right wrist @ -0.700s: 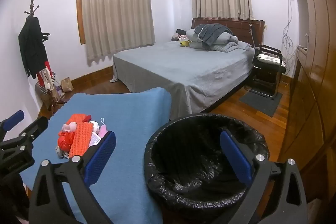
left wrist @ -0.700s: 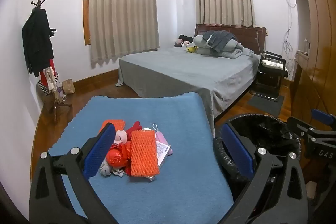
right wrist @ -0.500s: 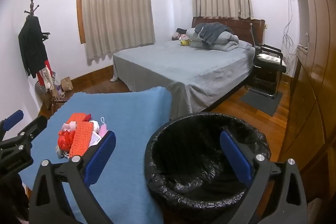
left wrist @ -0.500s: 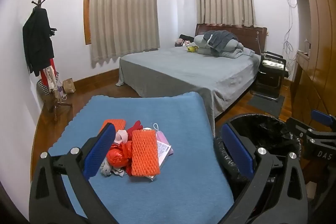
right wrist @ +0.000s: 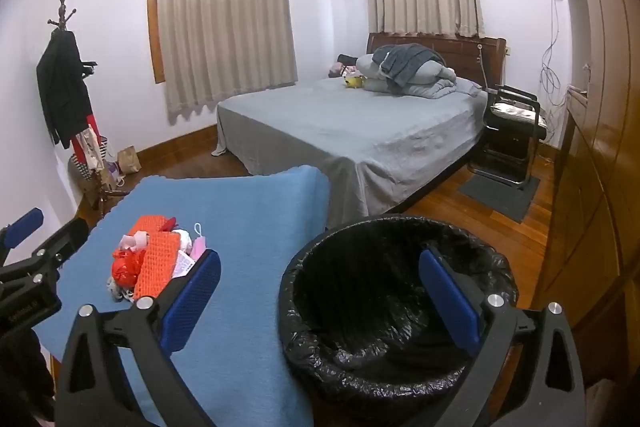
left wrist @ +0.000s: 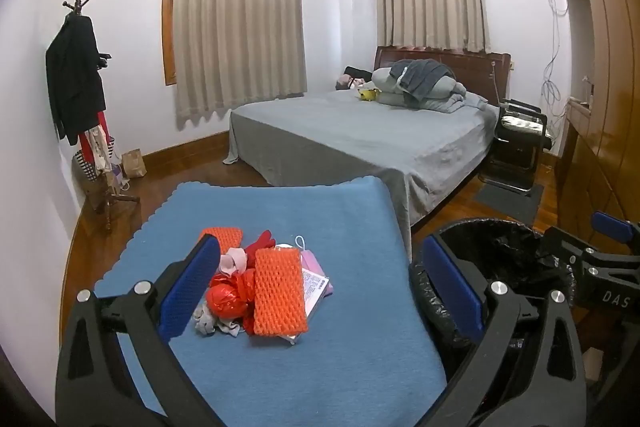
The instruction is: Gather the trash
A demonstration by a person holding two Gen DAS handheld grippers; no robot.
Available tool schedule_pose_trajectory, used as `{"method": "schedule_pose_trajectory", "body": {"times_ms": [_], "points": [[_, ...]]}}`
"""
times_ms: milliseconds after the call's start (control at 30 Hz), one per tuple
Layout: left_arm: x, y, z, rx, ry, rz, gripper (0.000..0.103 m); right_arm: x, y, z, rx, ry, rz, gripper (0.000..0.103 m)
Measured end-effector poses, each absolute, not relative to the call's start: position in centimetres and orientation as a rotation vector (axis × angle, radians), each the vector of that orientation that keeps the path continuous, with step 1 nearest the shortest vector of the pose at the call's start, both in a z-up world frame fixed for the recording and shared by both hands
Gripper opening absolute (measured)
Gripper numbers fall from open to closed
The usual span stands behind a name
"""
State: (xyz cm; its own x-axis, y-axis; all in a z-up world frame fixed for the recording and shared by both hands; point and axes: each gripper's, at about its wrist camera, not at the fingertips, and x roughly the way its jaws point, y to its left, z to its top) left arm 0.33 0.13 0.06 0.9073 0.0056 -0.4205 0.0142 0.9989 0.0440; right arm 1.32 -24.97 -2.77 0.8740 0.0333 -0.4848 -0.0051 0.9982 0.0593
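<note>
My left gripper (left wrist: 320,279) is spread wide with nothing between its blue pads, pointing down over the blue cloth (left wrist: 280,367) that covers the table, and the trash pile (left wrist: 256,287) sits right there between the fingers in my view, resting on the cloth and touched by neither pad. I can pick out an orange foam net (left wrist: 278,293) lying flat on top, a second orange net (left wrist: 222,235) behind it, a crumpled red plastic bag (left wrist: 224,299) just beside the front net, a bit of pink and white wrapping (left wrist: 234,259), a printed paper packet (left wrist: 314,285) poking out underneath, and a pink face mask (left wrist: 310,259) at the far side. My right gripper (right wrist: 320,303) is just as wide and just as empty, hanging over the gap between table and bin. The trash bin (right wrist: 400,307), lined with a black bag, stands on the wooden floor (right wrist: 480,215) right against the table's right edge, its mouth open below my right-hand pad. From the right wrist the pile (right wrist: 152,259) is off to the left, near my left-hand pad but not touching it, well apart from the bin. Beyond it all there is a grey bed (left wrist: 360,143) with folded bedding and a coat stand (left wrist: 80,87) by the wall.
</note>
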Motion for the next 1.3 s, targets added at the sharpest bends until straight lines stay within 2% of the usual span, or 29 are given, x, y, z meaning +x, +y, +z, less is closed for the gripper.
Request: {"method": "schedule_pose_trajectory", "body": {"times_ms": [1300], "points": [[0.11,0.55,-0.2,0.047,0.437,-0.003,0.098,1.77,-24.99,-3.21,0.062,0.52,0.022,0.097]]}}
